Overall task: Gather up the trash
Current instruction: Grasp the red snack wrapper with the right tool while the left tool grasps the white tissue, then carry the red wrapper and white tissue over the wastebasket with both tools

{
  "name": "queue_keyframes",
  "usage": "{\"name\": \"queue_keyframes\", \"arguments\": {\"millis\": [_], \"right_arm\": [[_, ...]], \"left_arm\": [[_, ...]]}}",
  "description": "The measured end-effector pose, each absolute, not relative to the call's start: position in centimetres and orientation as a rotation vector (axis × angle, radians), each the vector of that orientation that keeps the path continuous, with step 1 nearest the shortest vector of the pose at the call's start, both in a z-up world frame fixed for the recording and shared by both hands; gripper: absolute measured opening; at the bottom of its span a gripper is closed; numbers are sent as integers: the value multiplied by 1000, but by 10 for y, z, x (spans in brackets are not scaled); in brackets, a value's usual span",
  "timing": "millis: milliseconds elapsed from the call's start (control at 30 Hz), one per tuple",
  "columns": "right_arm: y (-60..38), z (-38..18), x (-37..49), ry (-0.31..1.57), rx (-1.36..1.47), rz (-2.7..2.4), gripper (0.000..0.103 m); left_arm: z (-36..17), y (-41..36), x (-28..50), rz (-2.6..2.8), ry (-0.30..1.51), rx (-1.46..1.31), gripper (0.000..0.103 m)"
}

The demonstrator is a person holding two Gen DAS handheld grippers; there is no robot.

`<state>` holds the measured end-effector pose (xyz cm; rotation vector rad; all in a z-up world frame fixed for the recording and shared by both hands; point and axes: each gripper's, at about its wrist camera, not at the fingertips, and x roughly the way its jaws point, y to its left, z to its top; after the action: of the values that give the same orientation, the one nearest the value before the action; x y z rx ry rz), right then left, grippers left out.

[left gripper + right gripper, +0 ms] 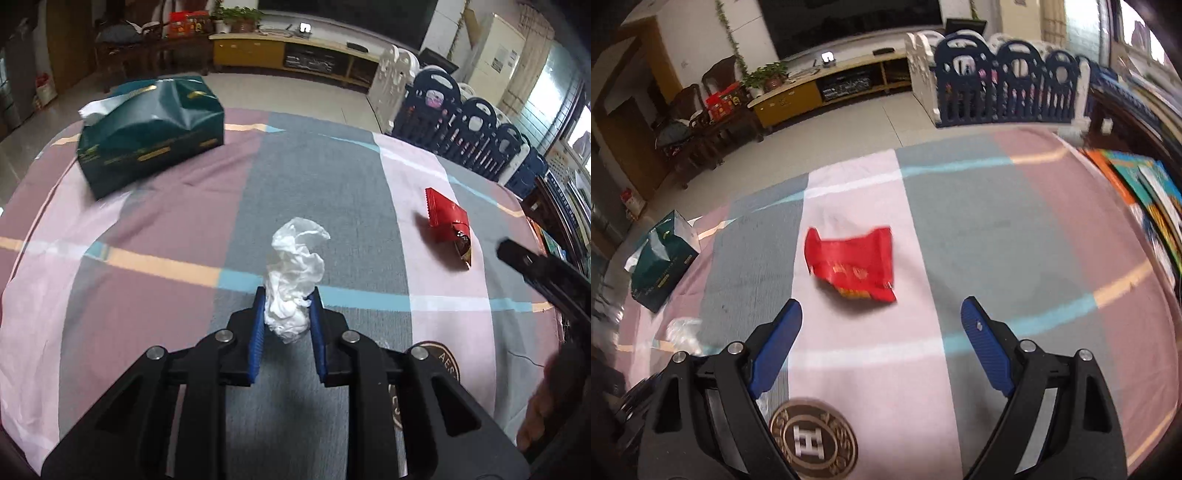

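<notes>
Two pieces of trash share a desk (155, 236) draped in a striped cloth. At the lower centre of the left wrist view, the left gripper (287, 308) pinches a crumpled white tissue (293, 277) between its blue pads, the wad standing up out of the jaws. In the right wrist view, the right gripper (881, 314) is spread wide and empty, and a red snack wrapper (853, 264) lies flat on a pale stripe just ahead of and above its fingertips, slightly left of the midline, its long side running roughly across the frame. By this reading the right gripper is the nearer of the two to the wrapper, and the cloth between them lies bare. A dark green tissue box (661, 262) sits well apart at the left edge; picture books (1152, 192) line the right edge; a round badge (814, 439) on the cloth shows between the fingers at the bottom. None of these appears to block a straight reach forward.
</notes>
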<state>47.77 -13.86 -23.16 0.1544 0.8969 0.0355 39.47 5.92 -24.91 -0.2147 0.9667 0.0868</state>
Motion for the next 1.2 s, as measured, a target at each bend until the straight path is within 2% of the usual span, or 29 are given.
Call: {"name": "queue_keyframes", "arguments": {"millis": [133,233,300,367,400,433,500,800,1067,1200], "right_arm": [[-99,-245,525,900,-54,37,91],[-81,-271,548,980,-208,5,90],[-84,-280,550,1018,-193,12,75],[-92,-279,542,1034,-115,43,44],[-96,-278,536,1043,-93,60,39],[-98,-276,531,1045,-91,72,27],[-103,-270,512,1037,-91,86,20],[-132,-214,372,977,87,154,17],[-166,-120,233,786,155,165,17],[-176,-88,182,760,121,149,17]], "left_arm": [[-254,68,370,156,951,-215,23],[-257,74,367,156,958,-216,23],[-256,76,367,161,943,-210,23],[-252,76,364,163,932,-205,23],[-251,76,362,170,923,-197,23],[-250,76,360,175,913,-191,23],[-245,76,356,185,884,-179,23],[-222,72,303,195,821,-136,23],[-134,43,206,87,713,-119,23],[-88,23,157,-22,678,-107,23]]}}
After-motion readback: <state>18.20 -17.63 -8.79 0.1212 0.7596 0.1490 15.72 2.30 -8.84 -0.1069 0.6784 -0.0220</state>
